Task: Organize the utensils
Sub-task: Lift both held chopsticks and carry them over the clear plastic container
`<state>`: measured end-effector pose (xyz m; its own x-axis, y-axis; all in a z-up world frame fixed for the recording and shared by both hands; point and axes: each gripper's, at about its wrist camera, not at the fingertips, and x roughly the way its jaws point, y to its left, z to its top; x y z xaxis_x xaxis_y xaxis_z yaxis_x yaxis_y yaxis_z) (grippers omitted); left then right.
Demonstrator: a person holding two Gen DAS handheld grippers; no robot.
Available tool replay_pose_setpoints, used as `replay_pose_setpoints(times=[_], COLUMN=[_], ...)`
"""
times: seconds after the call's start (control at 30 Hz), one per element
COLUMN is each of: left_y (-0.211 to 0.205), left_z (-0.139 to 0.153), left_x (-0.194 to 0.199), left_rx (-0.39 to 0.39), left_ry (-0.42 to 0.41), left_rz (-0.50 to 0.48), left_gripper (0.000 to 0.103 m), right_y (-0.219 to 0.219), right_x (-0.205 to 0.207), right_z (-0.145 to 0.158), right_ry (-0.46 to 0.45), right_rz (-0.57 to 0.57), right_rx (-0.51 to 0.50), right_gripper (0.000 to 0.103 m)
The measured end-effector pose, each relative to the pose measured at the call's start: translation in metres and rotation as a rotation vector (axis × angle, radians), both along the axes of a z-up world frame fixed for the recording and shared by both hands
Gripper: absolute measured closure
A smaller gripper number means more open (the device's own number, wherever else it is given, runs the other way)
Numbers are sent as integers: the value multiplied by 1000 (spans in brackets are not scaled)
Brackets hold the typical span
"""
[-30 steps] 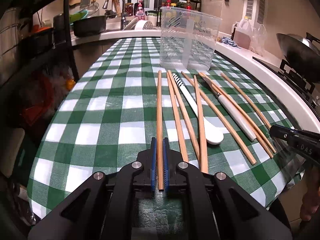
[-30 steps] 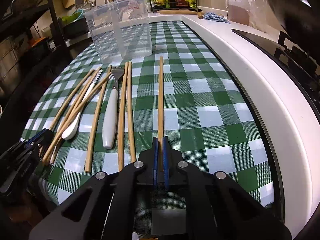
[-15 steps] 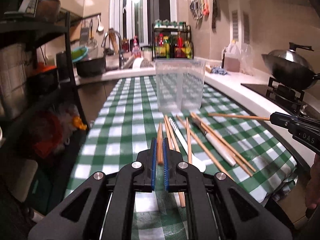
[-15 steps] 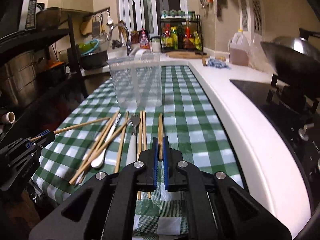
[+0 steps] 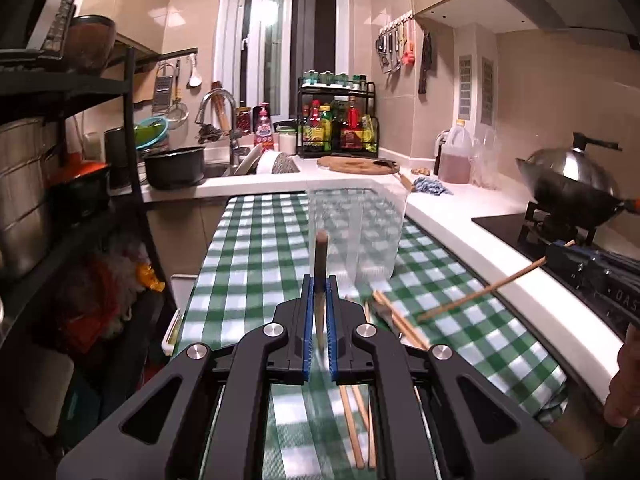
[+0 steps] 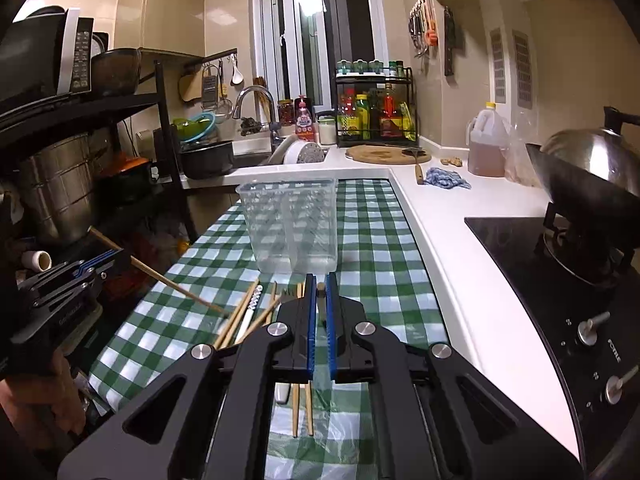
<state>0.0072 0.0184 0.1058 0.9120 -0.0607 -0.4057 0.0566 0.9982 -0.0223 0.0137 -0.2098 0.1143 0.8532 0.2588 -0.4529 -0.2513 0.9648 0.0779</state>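
Reading as I go: on the side of my right black two-finger gripper [image 5: 558, 256] I catch pale raised letters, "DAS", cut off by the frame edge. Over on the black glass hob [image 6: 520, 248], the front strip by the metal knobs carries small white sideways lettering that looks like "FOTILE". My left black gripper [image 6: 120, 258] has embossed lettering on its body, too faint to read. The pink dish-soap bottle [image 6: 305, 119] by the sink shows a label, print too small.

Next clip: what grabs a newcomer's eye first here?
Each hand-held gripper is clamped on one wooden chopstick: the left hand-held gripper holds the left chopstick, the right hand-held gripper the right chopstick. Ahead, a clear plastic container stands on the green checked tablecloth.
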Motion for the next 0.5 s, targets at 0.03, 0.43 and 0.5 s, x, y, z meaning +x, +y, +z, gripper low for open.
replay_pose_setpoints(times=[0.03, 0.43, 0.5], left_y=[0, 28, 34], left_z=[5, 67, 84], left_x=[4, 75, 89], left_rx=[-2, -82, -100], left_ry=[2, 135, 127], left_rz=[-4, -46, -52], left_gripper=[97, 97, 97], right_y=[1, 10, 8], right_x=[4, 68, 80], right_z=[4, 70, 88], right_ry=[1, 74, 65], right_rz=[1, 30, 25], right_rx=[-1, 12, 26], right_gripper=[98, 98, 98])
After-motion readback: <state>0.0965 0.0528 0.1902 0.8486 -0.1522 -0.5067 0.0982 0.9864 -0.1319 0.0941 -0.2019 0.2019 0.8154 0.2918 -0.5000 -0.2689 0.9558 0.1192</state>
